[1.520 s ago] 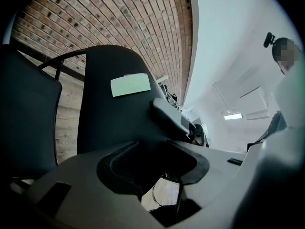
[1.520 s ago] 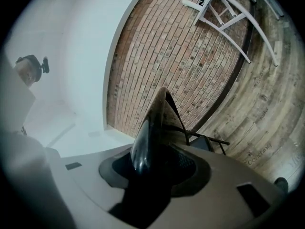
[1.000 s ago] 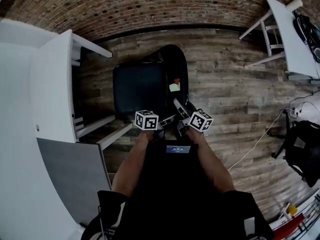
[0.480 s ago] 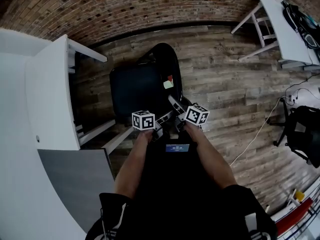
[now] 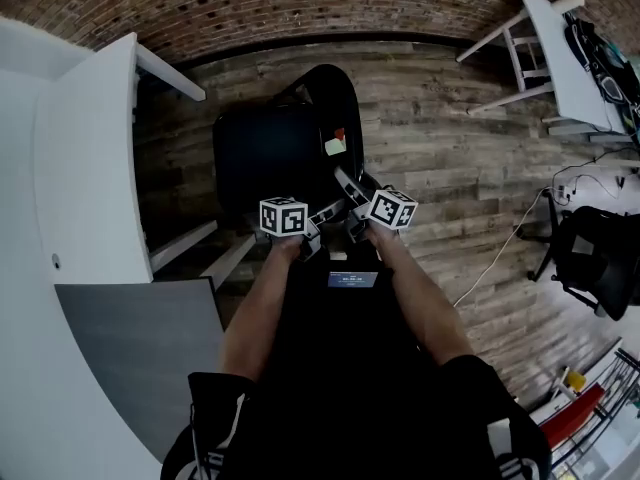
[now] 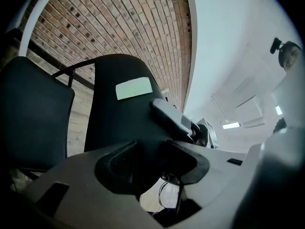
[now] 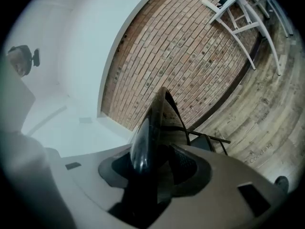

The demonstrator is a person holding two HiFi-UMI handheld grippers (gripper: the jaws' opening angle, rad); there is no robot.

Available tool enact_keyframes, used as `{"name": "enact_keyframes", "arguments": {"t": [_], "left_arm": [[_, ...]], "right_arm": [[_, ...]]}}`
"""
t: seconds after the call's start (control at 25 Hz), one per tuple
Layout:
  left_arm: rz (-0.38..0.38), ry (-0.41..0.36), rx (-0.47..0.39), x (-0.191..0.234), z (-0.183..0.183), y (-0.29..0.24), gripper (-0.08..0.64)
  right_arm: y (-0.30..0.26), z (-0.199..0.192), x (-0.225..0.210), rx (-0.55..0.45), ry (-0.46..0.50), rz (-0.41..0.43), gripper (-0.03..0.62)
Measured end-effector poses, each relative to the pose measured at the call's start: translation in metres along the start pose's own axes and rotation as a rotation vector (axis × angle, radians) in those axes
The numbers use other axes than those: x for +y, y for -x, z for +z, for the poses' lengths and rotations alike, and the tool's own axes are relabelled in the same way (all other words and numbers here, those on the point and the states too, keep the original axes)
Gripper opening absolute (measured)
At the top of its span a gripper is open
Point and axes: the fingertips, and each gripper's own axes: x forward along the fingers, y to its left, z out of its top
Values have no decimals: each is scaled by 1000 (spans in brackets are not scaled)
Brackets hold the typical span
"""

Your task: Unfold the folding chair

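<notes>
I'm holding the black plastic folding chair by its curved black backrest, both grippers side by side at the near end of it. My right gripper is pinching the glossy backrest rim edge-on: the rim is running straight up btwn the fingers, w/ pads pressing on either face. My left gripper is looking across the backrest's broad face, w/ the pale green label just above the fingers. The black shell is filling the gap btwn them, so I'm judging they're clamped on it too, though that's showing less plainly than on the right. The square black seat is lying left of and beyond the fingers, down and roughly level, so the chair is looking open or nearly so. I'm gripping at two points prob. to stop the shell twisting while the legs are finding the wood-plank floor. The white tabletop is standing well left of the fingers, apart from the seat.
</notes>
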Motion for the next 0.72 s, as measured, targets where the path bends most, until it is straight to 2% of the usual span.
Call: {"name": "enact_keyframes", "arguments": {"t": [0.2,0.4,0.56,0.72], "left_arm": [[13,23,-54,-1,0,-2,198],[14,43,-147,2,5,9,198],[45,37,-218,-3,9,18,198],[65,38,-302,-22,4,28,198]], "right_arm": [[2,3,-4,19,-12,-12,183],[5,-1,-6,70,-10,-20,182],[18,-5,-3,130,-5,19,182],[41,-12,1,195,-39,70,181]]}}
